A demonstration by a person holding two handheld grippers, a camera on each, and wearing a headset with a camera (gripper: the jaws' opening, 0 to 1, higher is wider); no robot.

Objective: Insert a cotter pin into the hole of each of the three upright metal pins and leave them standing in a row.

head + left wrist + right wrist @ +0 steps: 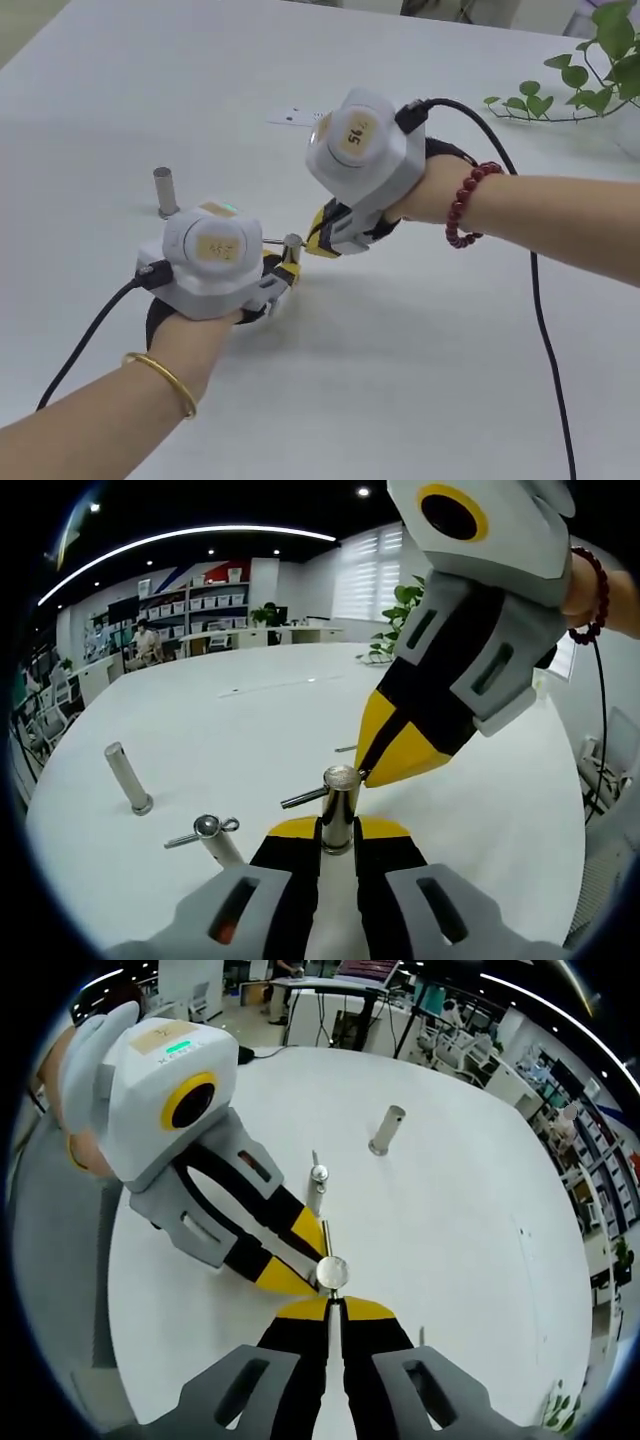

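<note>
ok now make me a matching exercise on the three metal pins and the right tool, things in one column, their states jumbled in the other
Seen from the left gripper view.

Things
1. far pin
2. middle pin
3. nearest pin
4. right tool

States
a. gripped by the left tool
b. standing free, nothing through it
c. shut on a cotter pin
d. standing free, a second cotter pin through it

Pairs: 1-b, 2-d, 3-a, 4-c
</note>
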